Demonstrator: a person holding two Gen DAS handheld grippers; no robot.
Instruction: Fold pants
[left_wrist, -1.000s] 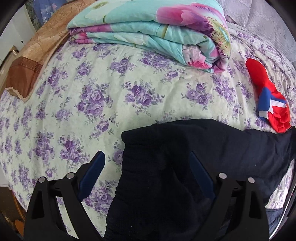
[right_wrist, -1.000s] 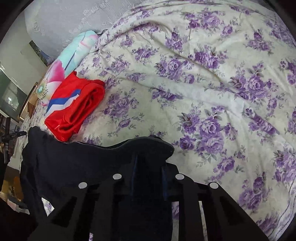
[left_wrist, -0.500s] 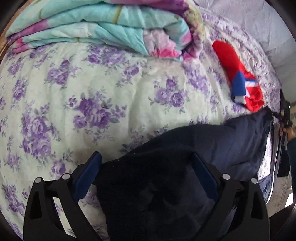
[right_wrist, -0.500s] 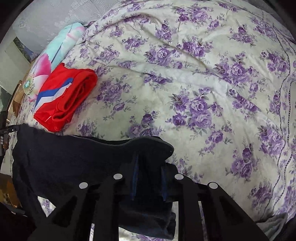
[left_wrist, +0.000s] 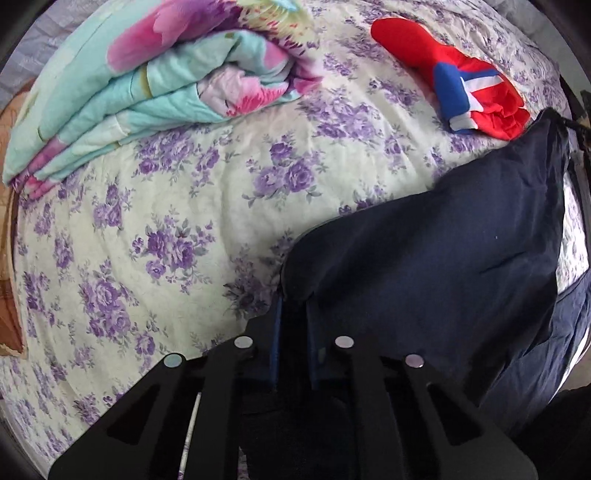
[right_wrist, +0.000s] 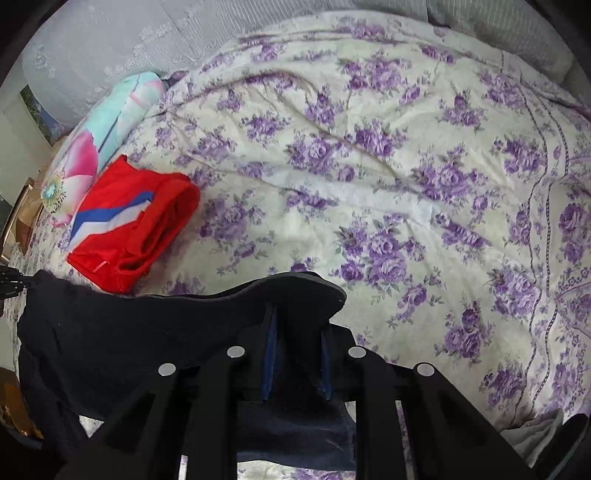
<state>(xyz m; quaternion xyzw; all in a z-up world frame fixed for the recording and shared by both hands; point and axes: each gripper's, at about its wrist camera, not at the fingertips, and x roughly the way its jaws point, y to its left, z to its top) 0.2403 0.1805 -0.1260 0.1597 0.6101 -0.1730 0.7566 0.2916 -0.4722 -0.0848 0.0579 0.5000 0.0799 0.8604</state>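
Observation:
Dark navy pants (left_wrist: 443, 251) hang stretched between both grippers above the bed with the purple flowered sheet (left_wrist: 184, 221). My left gripper (left_wrist: 293, 314) is shut on one end of the pants' top edge. My right gripper (right_wrist: 297, 325) is shut on the other end of the pants (right_wrist: 147, 332), whose cloth spreads to the left and droops below the fingers. The lower part of the pants is hidden under the grippers.
A folded red garment with blue and white stripes (left_wrist: 465, 81) lies on the sheet just beyond the pants; it also shows in the right wrist view (right_wrist: 129, 229). A folded teal and pink flowered quilt (left_wrist: 147, 85) lies at the far left. A brown cover (left_wrist: 7, 295) lies at the bed's left edge.
My left gripper has closed on the pants edge; it was open around the cloth before. The left view has swung right. The right gripper has stayed shut on the pants.

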